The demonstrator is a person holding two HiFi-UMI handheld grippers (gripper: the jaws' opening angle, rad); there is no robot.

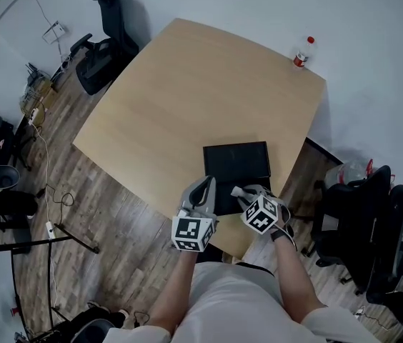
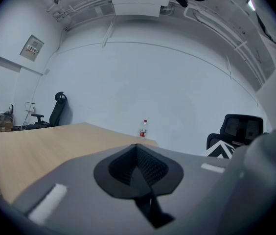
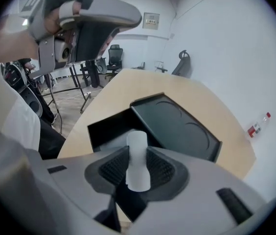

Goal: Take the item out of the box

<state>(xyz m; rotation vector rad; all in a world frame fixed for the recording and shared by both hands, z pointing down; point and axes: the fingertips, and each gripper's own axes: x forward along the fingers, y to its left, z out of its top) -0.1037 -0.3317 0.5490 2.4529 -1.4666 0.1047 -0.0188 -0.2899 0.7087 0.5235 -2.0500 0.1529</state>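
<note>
A black box (image 1: pixel 236 164) lies open near the table's front edge. In the right gripper view its base (image 3: pixel 109 129) is nearest me and its lid (image 3: pixel 177 124) is folded back beyond it. My right gripper (image 3: pixel 138 169) is shut on a white cylindrical item (image 3: pixel 138 155), which stands upright between the pads just above the box base. In the head view the right gripper (image 1: pixel 243 191) hovers over the box's front edge. The left gripper (image 1: pixel 200 190) is beside it at the box's left; its jaws (image 2: pixel 138 153) are shut with nothing between them.
A wooden table (image 1: pixel 187 98) carries a red-labelled bottle (image 1: pixel 301 52) at its far right corner. Black office chairs stand at the far left (image 1: pixel 105 38) and at the right (image 1: pixel 366 220). Cables and a power strip (image 1: pixel 50 229) lie on the floor to the left.
</note>
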